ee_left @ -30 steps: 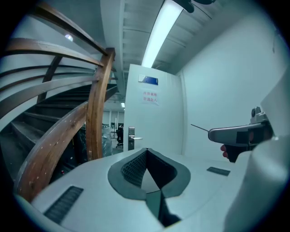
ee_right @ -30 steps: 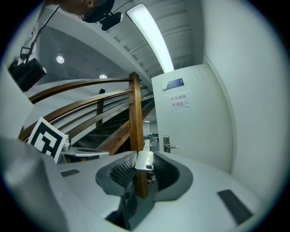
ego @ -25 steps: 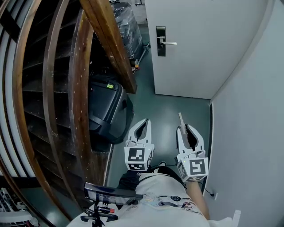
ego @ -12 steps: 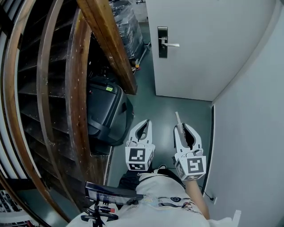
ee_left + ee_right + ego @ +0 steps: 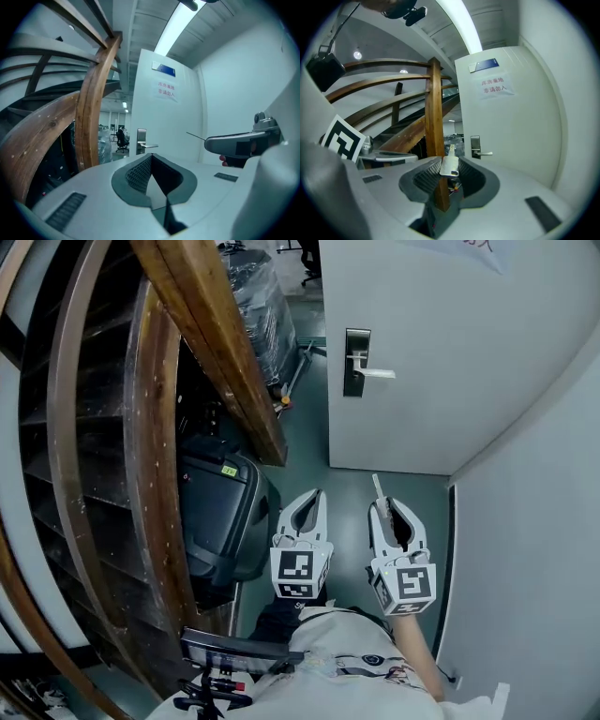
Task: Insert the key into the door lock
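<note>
**Key in right gripper, door lock well apart at the far end**

Hidden or unclear: the person's torso [image 5: 342, 667] is cut off by the near edge. The key's held end is buried between the pads. The keyhole is too small to make out. The print on the door's paper sign [image 5: 493, 86] cannot be read.

Left gripper [image 5: 315, 495]: jaws together, nothing between them. It is held just left of the right gripper, and both point towards the far end.

Right gripper [image 5: 386, 507]: jaws narrowed onto the key [image 5: 450, 165], a flat silver piece whose thin blade sticks out past the tips towards the door.

Black case [image 5: 220, 512]: on the green floor [image 5: 309, 442] at left, below the curved wooden stair rail [image 5: 216, 343].

White door [image 5: 450, 362]: far, with a pale wall [image 5: 534, 521] to its right.

Door lock [image 5: 356, 362]: a metal plate with a lever handle near the door's left edge, untouched.
</note>
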`<state>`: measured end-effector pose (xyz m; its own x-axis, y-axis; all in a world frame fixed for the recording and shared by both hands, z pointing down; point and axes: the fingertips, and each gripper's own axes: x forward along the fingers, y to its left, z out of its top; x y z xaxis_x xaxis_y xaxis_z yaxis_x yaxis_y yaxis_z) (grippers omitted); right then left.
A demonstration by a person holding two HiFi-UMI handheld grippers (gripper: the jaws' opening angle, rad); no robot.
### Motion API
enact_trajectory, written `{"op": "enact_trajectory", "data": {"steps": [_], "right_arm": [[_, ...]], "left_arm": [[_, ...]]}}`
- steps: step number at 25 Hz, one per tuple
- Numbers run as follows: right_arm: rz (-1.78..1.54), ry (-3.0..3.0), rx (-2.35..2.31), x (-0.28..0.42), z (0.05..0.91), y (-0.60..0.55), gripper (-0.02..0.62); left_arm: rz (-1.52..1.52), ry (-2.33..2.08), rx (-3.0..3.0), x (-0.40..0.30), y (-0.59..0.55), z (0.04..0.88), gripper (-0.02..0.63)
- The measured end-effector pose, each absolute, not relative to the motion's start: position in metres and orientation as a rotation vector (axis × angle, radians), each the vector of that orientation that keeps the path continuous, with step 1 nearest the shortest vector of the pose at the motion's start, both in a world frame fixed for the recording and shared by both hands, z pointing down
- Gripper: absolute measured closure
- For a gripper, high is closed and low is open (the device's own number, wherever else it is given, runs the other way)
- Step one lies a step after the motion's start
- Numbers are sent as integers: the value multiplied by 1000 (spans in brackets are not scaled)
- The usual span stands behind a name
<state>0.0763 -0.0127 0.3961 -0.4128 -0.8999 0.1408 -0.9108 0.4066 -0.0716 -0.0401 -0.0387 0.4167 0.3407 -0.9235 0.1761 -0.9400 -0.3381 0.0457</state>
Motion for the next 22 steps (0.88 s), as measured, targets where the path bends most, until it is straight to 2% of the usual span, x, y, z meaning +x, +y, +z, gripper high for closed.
{"op": "enact_trajectory", "data": {"steps": [12, 22], "right_arm": [[307, -2394, 1663, 39, 467, -192, 476], [303, -2334, 1647, 51, 545, -312, 476]], "left_arm": [[289, -1622, 2511, -71, -190, 456, 601], [273, -1693, 2392, -78, -236, 520, 601]]}}
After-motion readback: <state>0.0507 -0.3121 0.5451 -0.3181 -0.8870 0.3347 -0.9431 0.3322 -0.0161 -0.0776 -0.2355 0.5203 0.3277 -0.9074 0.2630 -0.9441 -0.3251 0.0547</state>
